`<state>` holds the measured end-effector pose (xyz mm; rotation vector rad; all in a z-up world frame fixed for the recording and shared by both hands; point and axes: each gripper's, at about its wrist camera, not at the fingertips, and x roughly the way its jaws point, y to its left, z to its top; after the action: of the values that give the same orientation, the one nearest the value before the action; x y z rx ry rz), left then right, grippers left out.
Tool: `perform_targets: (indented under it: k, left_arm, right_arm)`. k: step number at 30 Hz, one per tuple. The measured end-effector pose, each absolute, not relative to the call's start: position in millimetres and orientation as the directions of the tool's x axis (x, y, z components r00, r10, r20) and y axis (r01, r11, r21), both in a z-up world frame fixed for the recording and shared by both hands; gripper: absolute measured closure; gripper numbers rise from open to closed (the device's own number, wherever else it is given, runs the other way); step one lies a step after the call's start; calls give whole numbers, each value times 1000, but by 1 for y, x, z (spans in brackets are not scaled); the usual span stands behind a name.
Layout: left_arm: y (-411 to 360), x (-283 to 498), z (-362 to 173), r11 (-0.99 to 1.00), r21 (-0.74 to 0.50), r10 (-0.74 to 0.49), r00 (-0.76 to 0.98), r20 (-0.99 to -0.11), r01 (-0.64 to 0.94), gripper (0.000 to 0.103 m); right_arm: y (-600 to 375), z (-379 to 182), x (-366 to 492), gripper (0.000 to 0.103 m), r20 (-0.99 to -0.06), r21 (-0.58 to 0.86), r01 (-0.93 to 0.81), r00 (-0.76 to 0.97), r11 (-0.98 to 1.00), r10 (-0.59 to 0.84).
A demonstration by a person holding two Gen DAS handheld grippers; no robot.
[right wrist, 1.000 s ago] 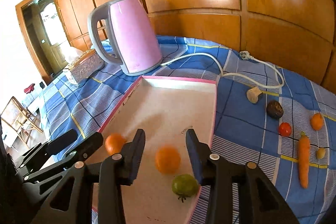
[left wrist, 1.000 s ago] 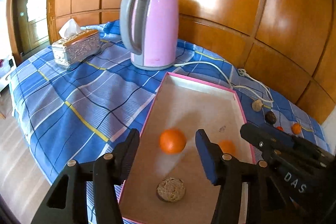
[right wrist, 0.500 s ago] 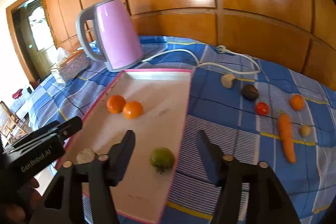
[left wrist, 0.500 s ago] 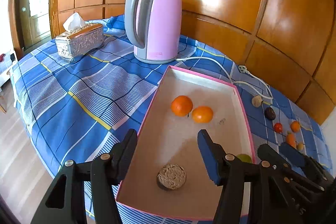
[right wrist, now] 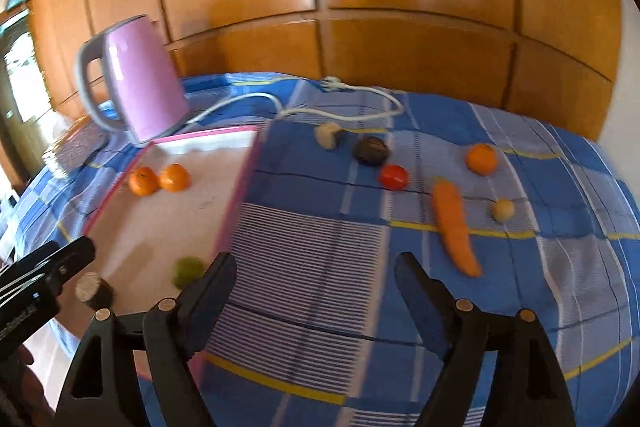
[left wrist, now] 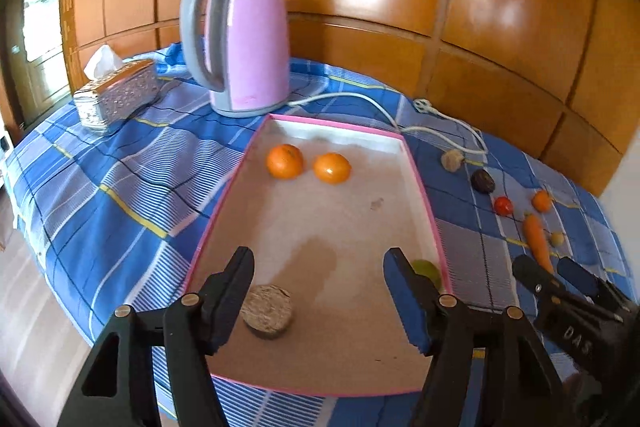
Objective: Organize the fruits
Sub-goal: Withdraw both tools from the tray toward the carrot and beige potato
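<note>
A pink-rimmed tray [left wrist: 416,171] [right wrist: 240,187] lies on the blue plaid cloth. In it are two oranges [left wrist: 285,161] [left wrist: 332,167] side by side at the far end, a green fruit [left wrist: 430,269] [right wrist: 187,270] and a brown round slice [left wrist: 267,311] [right wrist: 94,291] at the near end. My left gripper [left wrist: 318,273] is open and empty above the tray's near end. My right gripper [right wrist: 316,275] is open and empty over the cloth, right of the tray. On the cloth lie a carrot [right wrist: 454,227], a red tomato [right wrist: 394,177], an orange [right wrist: 481,159] and a dark fruit [right wrist: 371,150].
A pink kettle [left wrist: 240,43] stands behind the tray, its white cord [right wrist: 340,113] trailing right. A silver tissue box [left wrist: 116,93] sits at the far left. A beige piece [right wrist: 328,135] and a small yellow ball [right wrist: 503,209] lie on the cloth. Wood panelling backs the table.
Both grippers have pulled back from the tray, leaving the two oranges at its far end. My right gripper has swung right, over the cloth near the loose produce.
</note>
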<state>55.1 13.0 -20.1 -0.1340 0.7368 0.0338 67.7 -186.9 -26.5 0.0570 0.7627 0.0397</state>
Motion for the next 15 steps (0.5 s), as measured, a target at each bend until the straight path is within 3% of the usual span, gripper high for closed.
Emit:
perform_targets:
  k: [15]
  left_arm:
    - [-32, 59, -17, 992, -93, -123, 729, -673, 82, 35]
  right_arm:
    - [-265, -43, 60, 21, -738, 120, 146, 675, 982, -10]
